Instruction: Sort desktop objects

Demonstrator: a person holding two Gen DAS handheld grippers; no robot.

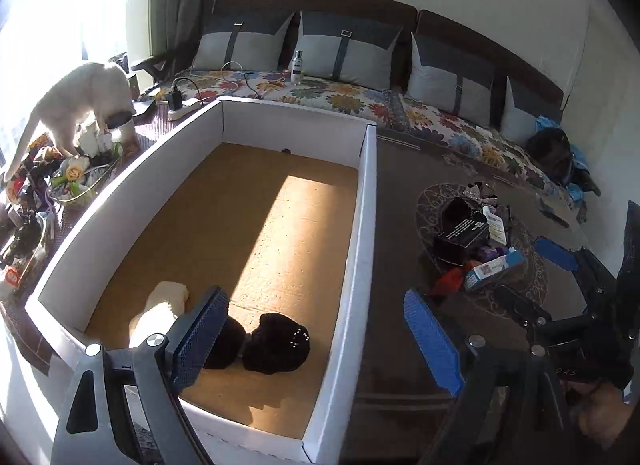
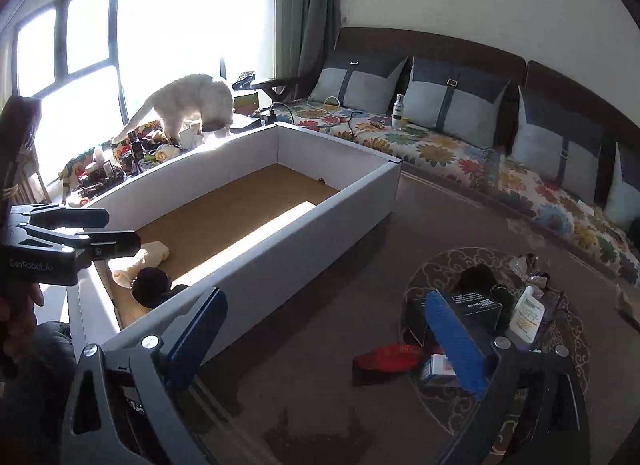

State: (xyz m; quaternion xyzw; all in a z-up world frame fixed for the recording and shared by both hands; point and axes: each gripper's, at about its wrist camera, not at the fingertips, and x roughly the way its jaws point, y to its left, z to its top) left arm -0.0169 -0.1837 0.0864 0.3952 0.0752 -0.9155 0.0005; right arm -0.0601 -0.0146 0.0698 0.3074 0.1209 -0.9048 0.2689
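- my left gripper (image 1: 324, 329) has its jaws wide apart and holds nothing. it hangs over the near end of the big white box (image 1: 368, 201).
- just under its left jaw lie two black fuzzy things (image 1: 276, 345) and a cream soft thing (image 1: 160, 309) on the box's brown floor. i think they sit there because this box is where the soft things go.
- my right gripper (image 2: 332, 341) is wide open too, with nothing between its jaws. it points at the brown table (image 2: 320, 285).
- past its right jaw is the pile still to sort: a black carton (image 2: 472, 305), a white bottle (image 2: 528, 315), a small blue and white carton (image 2: 438, 369) and a red thing (image 2: 386, 359) closest to the middle of the jaws.
- i guess both stay open so the next grab is ready.
- a white cat (image 2: 192, 103) stands far beyond the box, by the window.
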